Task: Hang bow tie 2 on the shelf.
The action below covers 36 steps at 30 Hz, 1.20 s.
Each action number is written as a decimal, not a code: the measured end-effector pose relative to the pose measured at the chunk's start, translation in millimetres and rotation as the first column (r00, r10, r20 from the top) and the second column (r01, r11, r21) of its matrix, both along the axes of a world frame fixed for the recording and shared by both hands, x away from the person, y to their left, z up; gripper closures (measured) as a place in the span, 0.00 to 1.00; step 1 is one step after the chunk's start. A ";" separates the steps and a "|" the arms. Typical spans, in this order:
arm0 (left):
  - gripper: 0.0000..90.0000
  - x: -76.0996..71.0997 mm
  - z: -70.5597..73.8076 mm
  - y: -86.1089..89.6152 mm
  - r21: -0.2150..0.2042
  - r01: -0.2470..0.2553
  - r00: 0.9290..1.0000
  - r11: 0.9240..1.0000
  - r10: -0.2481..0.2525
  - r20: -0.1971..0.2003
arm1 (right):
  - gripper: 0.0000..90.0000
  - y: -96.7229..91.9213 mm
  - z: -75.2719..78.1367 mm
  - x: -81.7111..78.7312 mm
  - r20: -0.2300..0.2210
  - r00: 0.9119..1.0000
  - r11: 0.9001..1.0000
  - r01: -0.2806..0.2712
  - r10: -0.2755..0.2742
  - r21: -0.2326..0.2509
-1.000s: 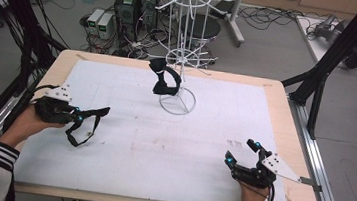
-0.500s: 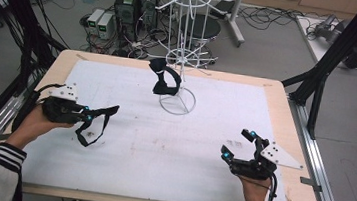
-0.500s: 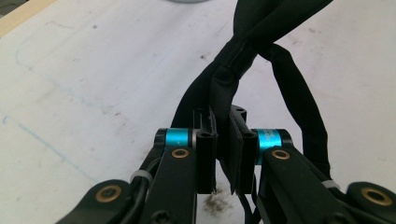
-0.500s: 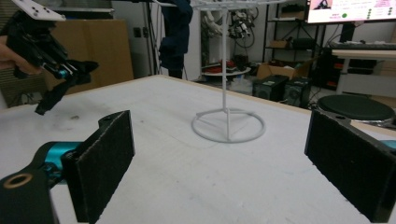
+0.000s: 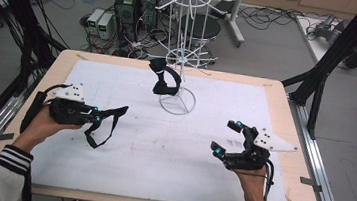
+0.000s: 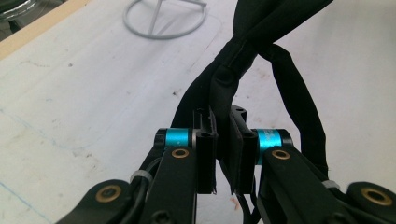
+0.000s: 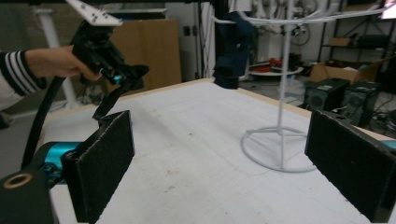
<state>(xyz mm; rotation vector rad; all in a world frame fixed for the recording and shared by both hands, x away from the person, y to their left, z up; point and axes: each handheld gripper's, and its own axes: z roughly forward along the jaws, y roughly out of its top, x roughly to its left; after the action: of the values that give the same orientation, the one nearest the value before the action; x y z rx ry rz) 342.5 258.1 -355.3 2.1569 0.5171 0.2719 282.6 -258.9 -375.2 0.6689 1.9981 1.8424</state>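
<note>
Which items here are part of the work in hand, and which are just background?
In use:
- black fabric strap, clamped in left claw
- white wire display rack
- second black strap hanging on it
- right claw, open

Lying about:
- computer towers on floor
- round black stool

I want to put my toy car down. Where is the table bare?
The white mat is bare between the left gripper with its black strap and the right gripper. The near edge is bare too. It is crowded at the back, around the wire rack.
</note>
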 end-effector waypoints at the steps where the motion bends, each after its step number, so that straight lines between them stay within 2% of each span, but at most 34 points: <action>1: 0.92 -0.9 0.5 -1.6 -0.010 0.004 1.000 1.000 -0.004 -0.003 | 0.08 2.7 1.8 0.6 -0.002 1.000 1.000 -0.012 0.012 -0.008; 9: 0.92 -2.3 3.4 -13.6 -0.056 0.039 0.999 0.998 -0.039 0.002 | 0.08 24.0 18.2 7.4 0.005 0.995 0.993 -0.101 0.101 -0.063; 17: 0.92 -2.5 5.4 -27.7 -0.091 0.067 0.998 0.994 -0.067 0.007 | 0.08 47.8 31.3 14.5 0.000 0.982 0.976 -0.185 0.187 -0.116; 18: 0.92 -2.4 5.8 -29.2 -0.096 0.072 0.997 0.993 -0.072 0.005 | 0.08 50.4 32.9 15.1 0.014 0.981 0.974 -0.191 0.194 -0.118; 21: 0.92 -2.5 8.0 -34.9 -0.101 0.078 0.997 0.992 -0.078 0.009 | 0.08 58.5 37.5 17.9 0.012 0.975 0.969 -0.218 0.221 -0.112; 24: 0.92 -2.9 11.3 -41.7 -0.114 0.090 0.996 0.989 -0.089 0.017 | 0.08 67.6 41.8 21.0 0.007 0.969 0.962 -0.245 0.247 -0.123; 26: 0.92 -3.1 13.4 -45.8 -0.117 0.102 0.995 0.988 -0.100 0.018 | 0.08 75.2 45.6 23.1 0.010 0.964 0.954 -0.262 0.266 -0.144; 29: 0.92 -3.5 15.6 -50.9 -0.109 0.117 0.993 0.987 -0.115 0.022 | 0.08 84.1 49.8 24.6 0.007 0.954 0.944 -0.296 0.300 -0.147; 36: 0.92 -4.8 17.6 -62.1 -0.133 0.143 0.990 0.981 -0.141 0.023 | 0.08 103.5 58.4 29.7 -0.003 0.935 0.918 -0.348 0.354 -0.189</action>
<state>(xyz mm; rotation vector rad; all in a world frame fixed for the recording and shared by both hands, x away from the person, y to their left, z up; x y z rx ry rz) 337.7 196.0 -337.7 2.0477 0.3608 0.1681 312.4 -155.4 -316.8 0.2344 2.3553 1.8007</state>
